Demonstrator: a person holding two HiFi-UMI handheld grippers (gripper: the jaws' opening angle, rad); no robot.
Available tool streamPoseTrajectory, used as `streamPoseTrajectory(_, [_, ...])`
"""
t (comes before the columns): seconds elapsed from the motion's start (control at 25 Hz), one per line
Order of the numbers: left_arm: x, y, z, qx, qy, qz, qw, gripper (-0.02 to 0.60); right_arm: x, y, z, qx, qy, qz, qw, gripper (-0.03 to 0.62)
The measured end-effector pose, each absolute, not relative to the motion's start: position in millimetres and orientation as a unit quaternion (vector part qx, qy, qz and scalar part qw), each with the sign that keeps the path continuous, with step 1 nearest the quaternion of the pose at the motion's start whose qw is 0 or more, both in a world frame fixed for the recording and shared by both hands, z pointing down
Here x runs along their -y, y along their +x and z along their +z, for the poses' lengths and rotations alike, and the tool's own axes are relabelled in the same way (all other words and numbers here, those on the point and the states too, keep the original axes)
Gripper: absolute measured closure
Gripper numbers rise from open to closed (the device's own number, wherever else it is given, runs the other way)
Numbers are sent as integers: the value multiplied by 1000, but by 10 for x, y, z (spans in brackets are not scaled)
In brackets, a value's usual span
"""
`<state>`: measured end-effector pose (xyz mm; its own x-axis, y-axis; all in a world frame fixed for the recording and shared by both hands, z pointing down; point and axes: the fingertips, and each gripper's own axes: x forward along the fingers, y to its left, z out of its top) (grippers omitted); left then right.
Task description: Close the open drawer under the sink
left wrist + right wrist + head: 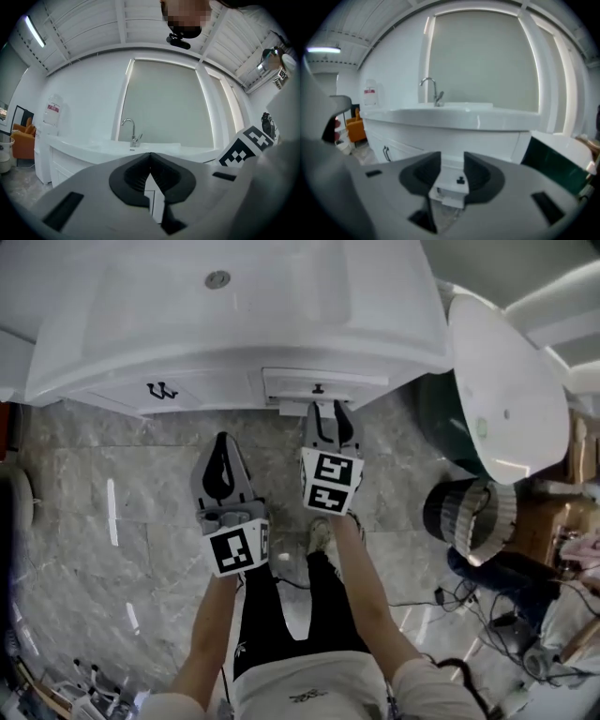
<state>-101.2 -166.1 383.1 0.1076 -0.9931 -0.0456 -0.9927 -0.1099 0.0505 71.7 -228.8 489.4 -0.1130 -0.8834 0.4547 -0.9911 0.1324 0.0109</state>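
Note:
The white sink cabinet fills the top of the head view. Its small drawer, with a black knob, stands slightly pulled out under the counter edge. My right gripper is open just in front of that drawer and does not touch it. In the right gripper view the drawer front and its knob show in the gap between the open jaws of the right gripper. My left gripper hangs shut and empty to the left, farther from the cabinet. Its tips meet in the left gripper view.
A cabinet door with a black handle lies left of the drawer. A large white oval fixture stands at the right, and beside it a person in a knit hat. Cables trail over the marble floor.

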Motion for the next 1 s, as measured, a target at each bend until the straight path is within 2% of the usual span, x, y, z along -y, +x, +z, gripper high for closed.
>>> streamPoseTrajectory(0.2, [1489,-850,3139,658,751,-60,-1,560,2090,743,3958,736,650,117,148,471])
streamPoseTrajectory(0.52, [1233,-671,2052,658,749,-77,25,560,1595,895,2342,753,649,6,111,514])
streamPoseTrajectory(0.64, [1212,-623,1724,668,742,-63,-1,560,1451,1017,2021,750,655,-1,96,553])
streamPoseTrajectory(1.0, [570,-379,1542,682,728,-62,-14,560,567,1434,1598,756,653,-31,38,565])
